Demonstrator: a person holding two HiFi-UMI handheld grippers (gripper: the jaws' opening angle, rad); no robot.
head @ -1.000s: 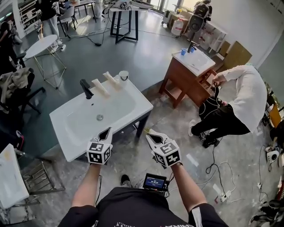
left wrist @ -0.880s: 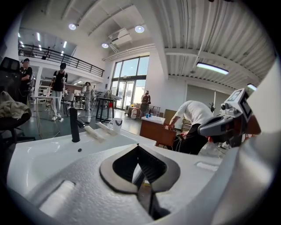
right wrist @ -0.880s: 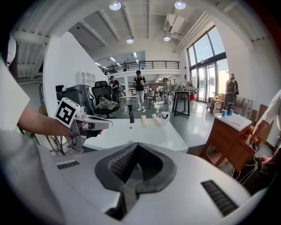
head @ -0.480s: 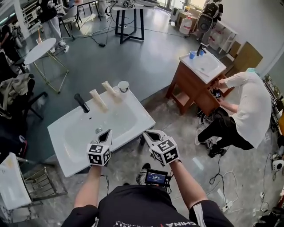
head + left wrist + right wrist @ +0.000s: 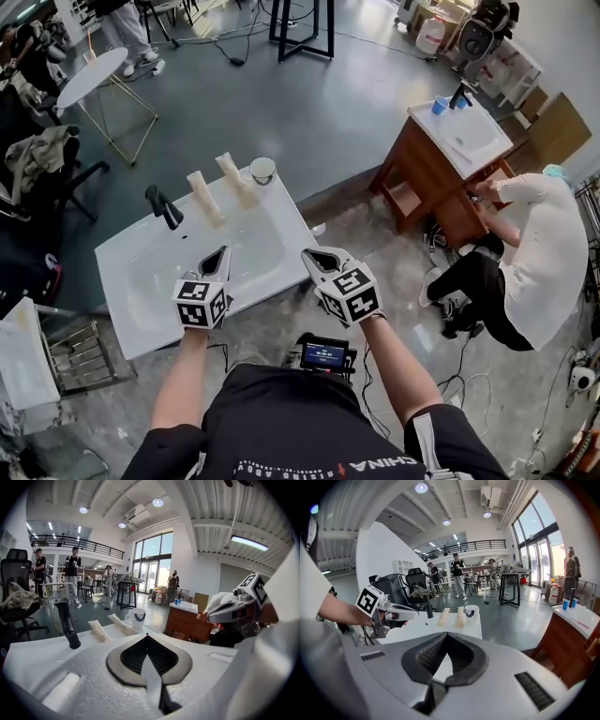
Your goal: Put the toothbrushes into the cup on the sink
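Two packaged toothbrushes (image 5: 205,197) (image 5: 235,178) lie side by side on the far ledge of the white sink (image 5: 272,258). A white cup (image 5: 262,170) stands just right of them at the far right corner. In the left gripper view the packs (image 5: 100,630) (image 5: 120,623) and the cup (image 5: 137,618) lie ahead. My left gripper (image 5: 223,253) is shut and empty over the near part of the basin. Over the sink's near right corner my right gripper (image 5: 309,257) is shut and empty too. The right gripper view shows cup (image 5: 471,611) and packs (image 5: 442,616).
A black tap (image 5: 161,206) stands at the sink's far left. A round white table (image 5: 89,75) and chairs are beyond on the left. A person in white (image 5: 548,262) crouches by a wooden sink cabinet (image 5: 441,169) at the right. A small screen (image 5: 323,355) hangs at my waist.
Both grippers have moved forward from in front of the sink's near edge to over the sink, still shut. The view has shifted closer to the sink.
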